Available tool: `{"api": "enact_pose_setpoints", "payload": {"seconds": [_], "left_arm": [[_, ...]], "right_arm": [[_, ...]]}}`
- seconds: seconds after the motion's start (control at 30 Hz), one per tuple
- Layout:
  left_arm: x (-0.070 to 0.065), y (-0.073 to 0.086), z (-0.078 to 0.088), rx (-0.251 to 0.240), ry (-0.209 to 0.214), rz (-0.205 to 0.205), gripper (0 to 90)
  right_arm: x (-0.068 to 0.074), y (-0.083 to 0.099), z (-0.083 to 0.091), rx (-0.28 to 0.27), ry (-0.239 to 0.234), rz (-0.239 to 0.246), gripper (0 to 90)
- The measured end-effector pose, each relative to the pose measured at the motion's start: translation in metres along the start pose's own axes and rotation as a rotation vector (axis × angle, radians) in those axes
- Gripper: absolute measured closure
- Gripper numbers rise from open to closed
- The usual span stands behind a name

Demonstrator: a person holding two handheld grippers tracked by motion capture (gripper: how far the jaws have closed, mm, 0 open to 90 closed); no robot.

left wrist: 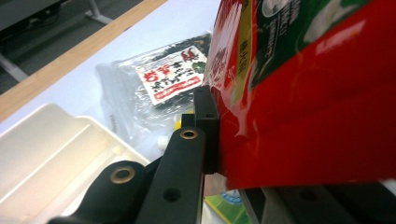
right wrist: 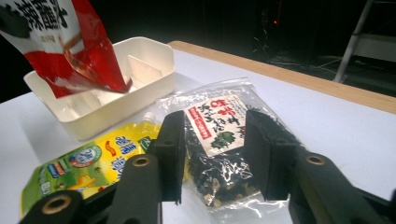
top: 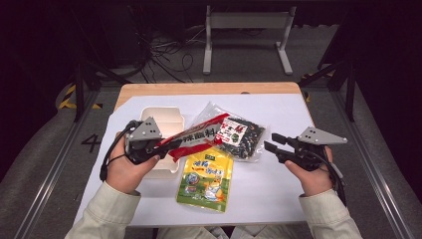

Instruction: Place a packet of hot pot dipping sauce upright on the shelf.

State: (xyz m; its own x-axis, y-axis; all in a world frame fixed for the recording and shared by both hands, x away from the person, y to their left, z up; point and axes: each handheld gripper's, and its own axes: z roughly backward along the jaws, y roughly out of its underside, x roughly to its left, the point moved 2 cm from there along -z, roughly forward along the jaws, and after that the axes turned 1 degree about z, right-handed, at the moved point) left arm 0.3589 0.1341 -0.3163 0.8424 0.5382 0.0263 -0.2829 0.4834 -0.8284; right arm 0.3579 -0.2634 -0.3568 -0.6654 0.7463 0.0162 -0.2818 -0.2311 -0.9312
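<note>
My left gripper (top: 169, 145) is shut on a red snack packet (top: 198, 135), held in the air above the white divided box (top: 160, 115). In the left gripper view the red packet (left wrist: 308, 102) is clamped against the black jaw. A clear bag of dark seaweed (top: 240, 136) lies on the table right of the box. A yellow-green pouch (top: 205, 178) lies in front of it. My right gripper (top: 271, 142) stands open just right of the seaweed bag, nothing between its jaws. In the right gripper view the seaweed bag (right wrist: 215, 140) lies beyond the open jaws.
A white sheet (top: 278, 189) covers the wooden table (top: 209, 88). The white box (right wrist: 116, 79) has inner dividers. A metal frame leg (top: 209, 40) and loose cables (top: 164, 50) are on the floor behind the table.
</note>
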Motion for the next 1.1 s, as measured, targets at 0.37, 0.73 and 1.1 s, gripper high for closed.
{"api": "enact_pose_setpoints", "payload": {"seconds": [0.37, 0.73, 1.1], "left_arm": [[0.031, -0.004, 0.019, 0.023, -0.052, -0.005, 89.8], [0.067, -0.005, 0.023, 0.042, -0.114, 0.013, 89.8], [0.093, -0.005, 0.024, 0.059, -0.123, -0.003, 89.7]], "right_arm": [[-0.014, 0.007, 0.005, 0.027, 0.043, 0.001, 49.7], [-0.02, 0.007, 0.012, 0.016, 0.065, -0.007, 47.2], [-0.024, 0.011, 0.023, 0.013, 0.099, -0.016, 45.0]]}}
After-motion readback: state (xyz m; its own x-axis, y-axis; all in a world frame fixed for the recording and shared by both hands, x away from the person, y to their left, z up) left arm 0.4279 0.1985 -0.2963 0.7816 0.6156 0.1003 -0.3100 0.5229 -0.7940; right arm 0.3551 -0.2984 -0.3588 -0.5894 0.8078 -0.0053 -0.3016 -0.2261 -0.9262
